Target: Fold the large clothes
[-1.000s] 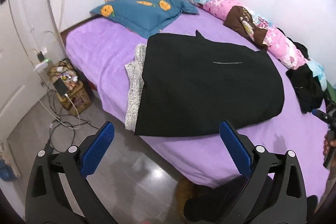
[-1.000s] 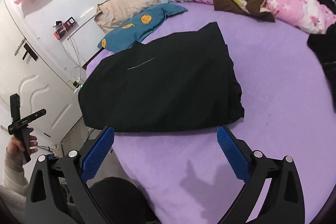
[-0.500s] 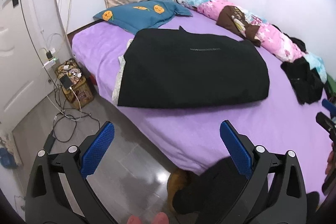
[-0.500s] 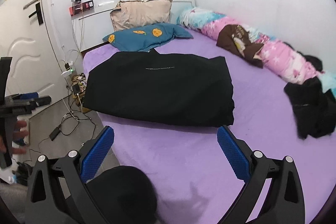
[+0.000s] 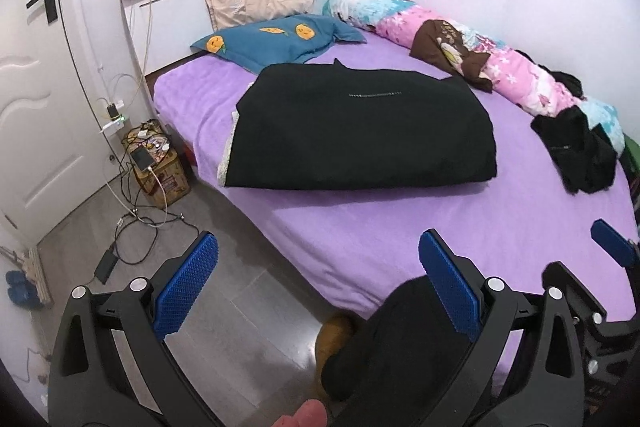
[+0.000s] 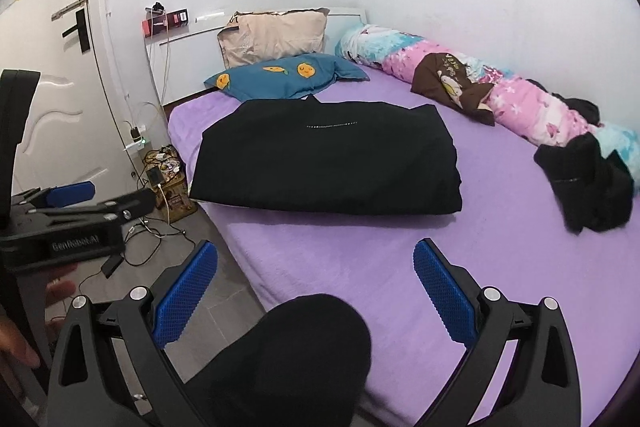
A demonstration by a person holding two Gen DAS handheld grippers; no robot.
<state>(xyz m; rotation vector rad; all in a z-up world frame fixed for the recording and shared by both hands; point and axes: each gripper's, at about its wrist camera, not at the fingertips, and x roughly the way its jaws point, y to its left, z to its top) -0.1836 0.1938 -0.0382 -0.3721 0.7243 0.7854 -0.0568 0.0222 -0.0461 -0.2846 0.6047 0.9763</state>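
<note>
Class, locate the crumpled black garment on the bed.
In both wrist views the crumpled black garment lies on the right side of the purple bed, against the pink floral bolster, apart from the folded black garment.

Both wrist cameras look from beyond the foot corner of the purple-sheeted bed [image 5: 400, 227] toward its headboard, well back from it; both share the folded black fabric garment [image 6: 328, 155] mid-bed.

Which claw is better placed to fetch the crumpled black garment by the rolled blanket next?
Probably right: the crumpled black garment lies on the right claw side; the left claw hangs over the floor.
</note>
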